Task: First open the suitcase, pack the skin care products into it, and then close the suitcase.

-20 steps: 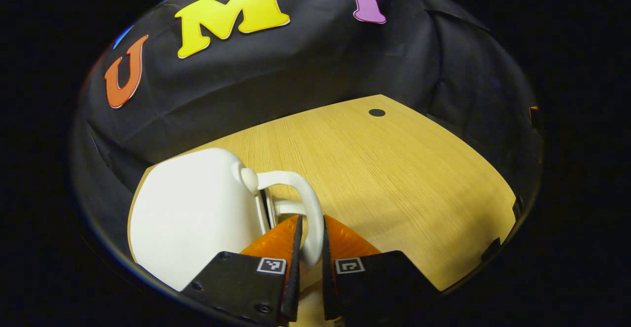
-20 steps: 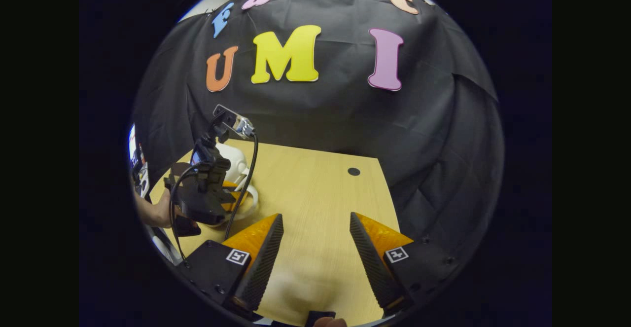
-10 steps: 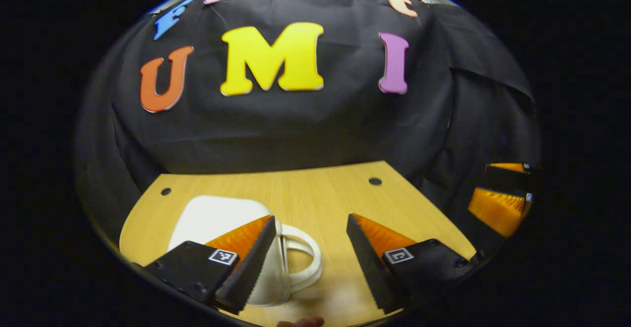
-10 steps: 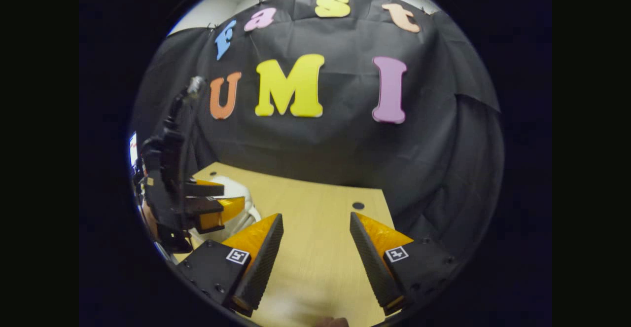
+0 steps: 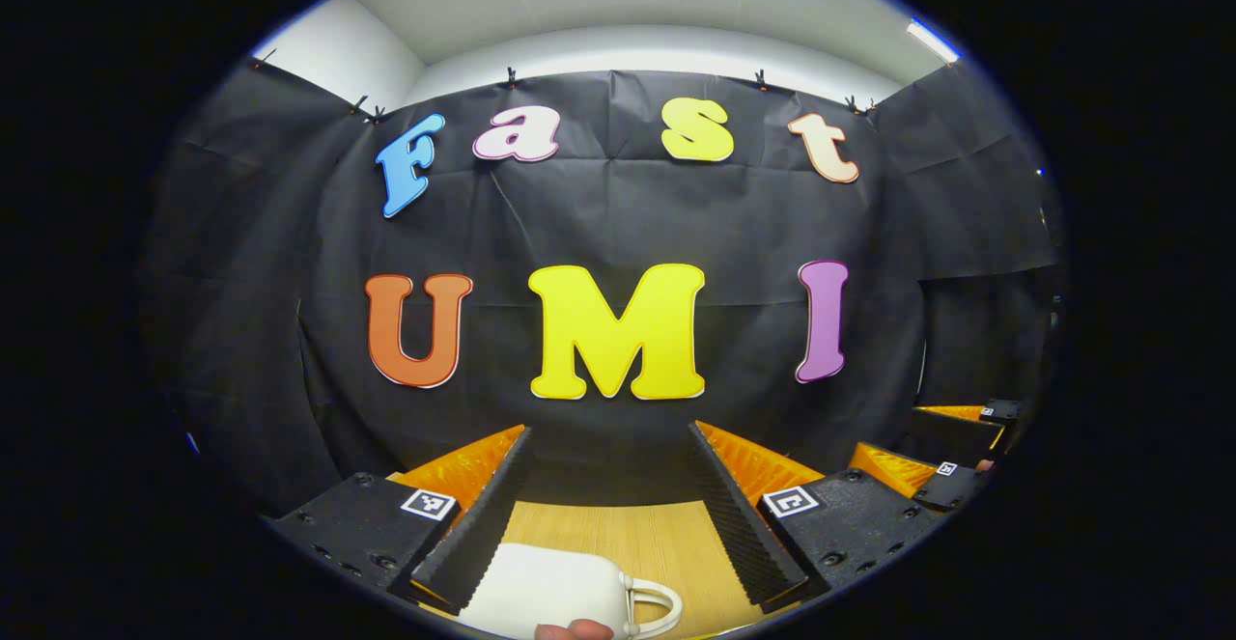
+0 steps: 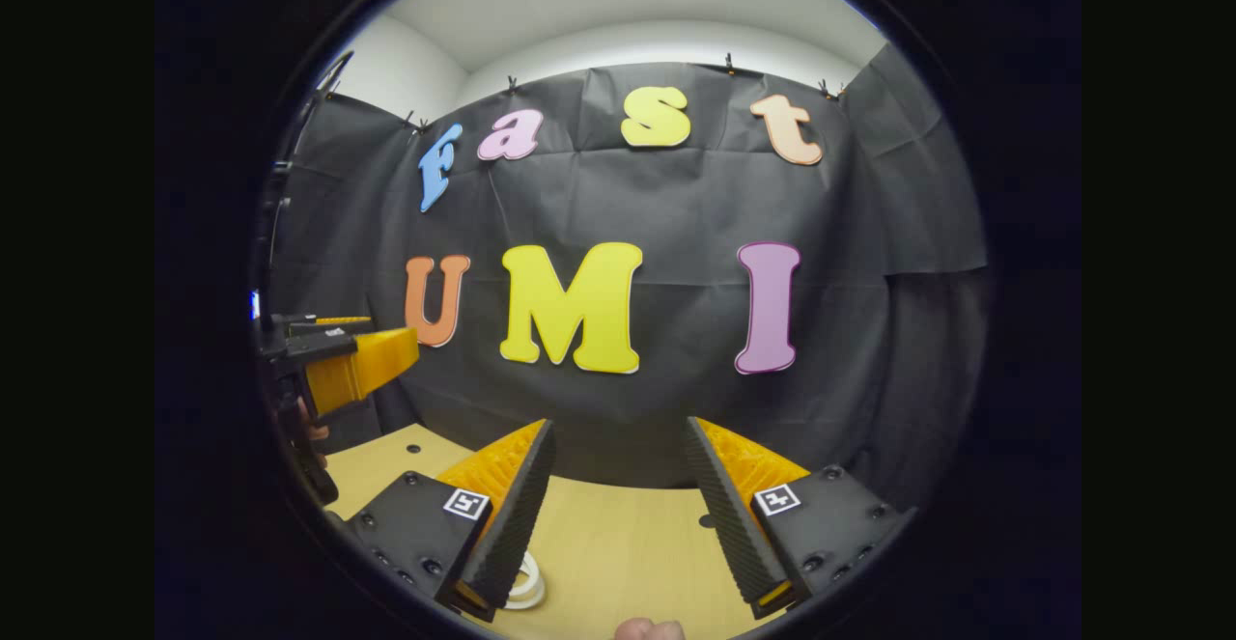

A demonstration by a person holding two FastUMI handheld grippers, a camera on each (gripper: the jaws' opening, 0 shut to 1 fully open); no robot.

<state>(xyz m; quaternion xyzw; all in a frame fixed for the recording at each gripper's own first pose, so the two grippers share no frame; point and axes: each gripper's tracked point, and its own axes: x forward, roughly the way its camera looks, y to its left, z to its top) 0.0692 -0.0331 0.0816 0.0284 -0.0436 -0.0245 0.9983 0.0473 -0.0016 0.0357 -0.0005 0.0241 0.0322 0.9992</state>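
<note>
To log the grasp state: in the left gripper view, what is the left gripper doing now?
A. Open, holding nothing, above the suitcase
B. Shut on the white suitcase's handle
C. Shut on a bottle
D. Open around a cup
A: the left gripper has its jaws spread and empty, with the white suitcase lying on the table below.

Left gripper (image 5: 610,495) raised and level, fingers spread wide, nothing between them. Right gripper (image 6: 618,495) likewise level, fingers parted wide and holding nothing. From the left gripper view, right gripper (image 5: 941,452) off to the side, near, at about the same height. A fingertip (image 6: 649,629) of the holding hand peeking in at the bottom edge.
</note>
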